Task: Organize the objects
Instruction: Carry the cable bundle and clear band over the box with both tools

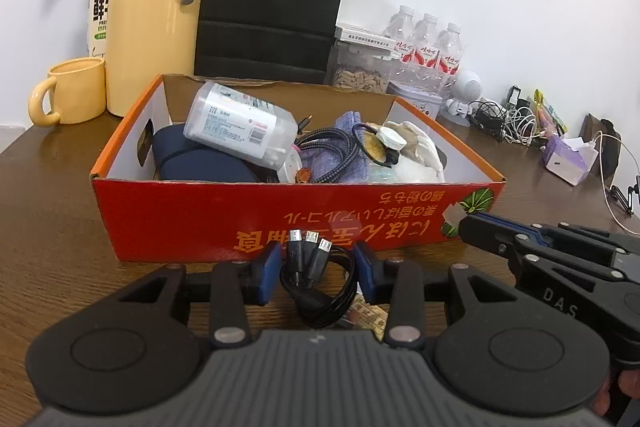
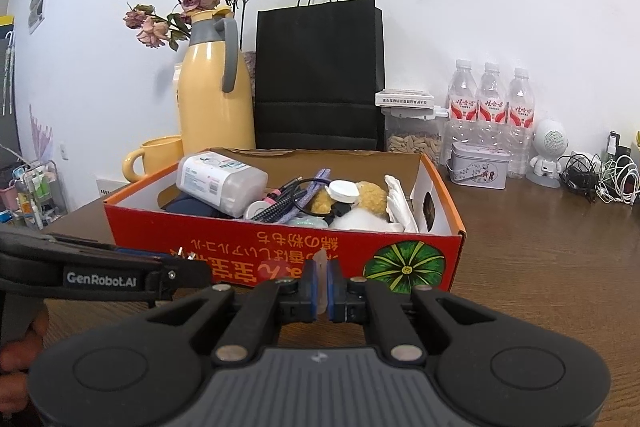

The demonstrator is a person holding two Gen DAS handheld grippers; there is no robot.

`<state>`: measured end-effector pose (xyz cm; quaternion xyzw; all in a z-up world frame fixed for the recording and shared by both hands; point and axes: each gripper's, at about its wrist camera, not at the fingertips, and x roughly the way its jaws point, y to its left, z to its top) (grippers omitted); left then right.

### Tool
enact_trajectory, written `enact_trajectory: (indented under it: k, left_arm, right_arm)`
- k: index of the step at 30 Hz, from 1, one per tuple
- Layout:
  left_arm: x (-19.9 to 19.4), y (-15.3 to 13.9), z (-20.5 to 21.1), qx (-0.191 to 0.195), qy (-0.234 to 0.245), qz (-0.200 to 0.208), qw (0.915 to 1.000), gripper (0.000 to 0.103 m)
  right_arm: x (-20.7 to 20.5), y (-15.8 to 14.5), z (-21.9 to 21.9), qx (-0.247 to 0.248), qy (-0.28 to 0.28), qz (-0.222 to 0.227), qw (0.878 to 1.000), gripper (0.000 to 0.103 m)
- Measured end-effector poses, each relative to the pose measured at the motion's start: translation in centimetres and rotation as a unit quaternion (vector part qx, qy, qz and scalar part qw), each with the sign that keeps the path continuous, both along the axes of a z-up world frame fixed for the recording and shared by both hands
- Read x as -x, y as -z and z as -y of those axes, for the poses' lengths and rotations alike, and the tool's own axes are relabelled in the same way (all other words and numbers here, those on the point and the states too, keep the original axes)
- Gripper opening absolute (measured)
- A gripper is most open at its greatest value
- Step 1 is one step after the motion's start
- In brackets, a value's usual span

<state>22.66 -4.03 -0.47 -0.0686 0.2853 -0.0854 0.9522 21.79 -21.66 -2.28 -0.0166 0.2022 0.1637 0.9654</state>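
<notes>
The brown wooden table point(image 2: 540, 267) runs wall to wall under everything, and the biggest thing on it is the red cardboard box point(image 1: 248, 215), open-topped and already heaped with odds and ends: a clear plastic container point(image 1: 240, 125) lying on its side, a braided cable, some cloth. Behind it stand a black paper bag point(image 2: 320, 75) and a yellow thermos jug point(image 2: 214, 95).

In front of the box's near wall, the left gripper point(image 1: 316, 267) has its blue pads pressed in on a coiled black cable bundle point(image 1: 320, 279), three plugs poking up out of the coil toward the box (the jaws only part-way closed, stopped by the coil's bulk). The bundle sits low, just short of the box wall and below its rim, so by my reckoning it has to rise and go forward over that wall before it can be let go among the rest.

The right gripper point(image 2: 323, 287) waits beside it, pads pressed nearly together on a small translucent stick-like thing point(image 2: 322, 267) whose long axis stands upright; what it is I cannot tell. Both hands stand about equally close to the box.
</notes>
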Motion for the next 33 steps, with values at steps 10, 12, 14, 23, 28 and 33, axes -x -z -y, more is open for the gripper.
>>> enact_trajectory:
  k: [10, 12, 14, 23, 28, 33]
  left_arm:
    - [1.6, -1.4, 0.6, -0.009, 0.005, 0.048, 0.9988, 0.040]
    - [1.6, -2.0, 0.5, -0.007, 0.000, 0.060, 0.9982, 0.040]
    - [1.5, -2.8, 0.3, -0.003, -0.005, 0.070, 0.9976, 0.040]
    - [-2.3, -6.6, 0.8, 0.010, -0.012, 0.090, 0.9958, 0.040]
    - [-5.1, -7.7, 0.6, 0.019, -0.027, 0.099, 0.9945, 0.040]
    - [-8.0, -7.5, 0.5, 0.012, -0.034, 0.092, 0.9951, 0.040]
  right_arm:
    - [0.7, -0.7, -0.3, 0.001, 0.004, 0.028, 1.000, 0.004]
    - [0.6, -0.9, -0.2, -0.001, 0.006, 0.032, 0.999, 0.004]
    - [0.3, -1.4, -0.3, -0.002, 0.008, 0.037, 0.999, 0.004]
    - [-3.1, -4.8, -1.6, 0.013, 0.000, 0.063, 0.998, 0.004]
    - [-6.1, -5.5, -2.3, 0.017, -0.004, 0.061, 0.998, 0.004]
    - [-9.3, -5.2, -2.8, 0.018, -0.006, 0.054, 0.998, 0.004]
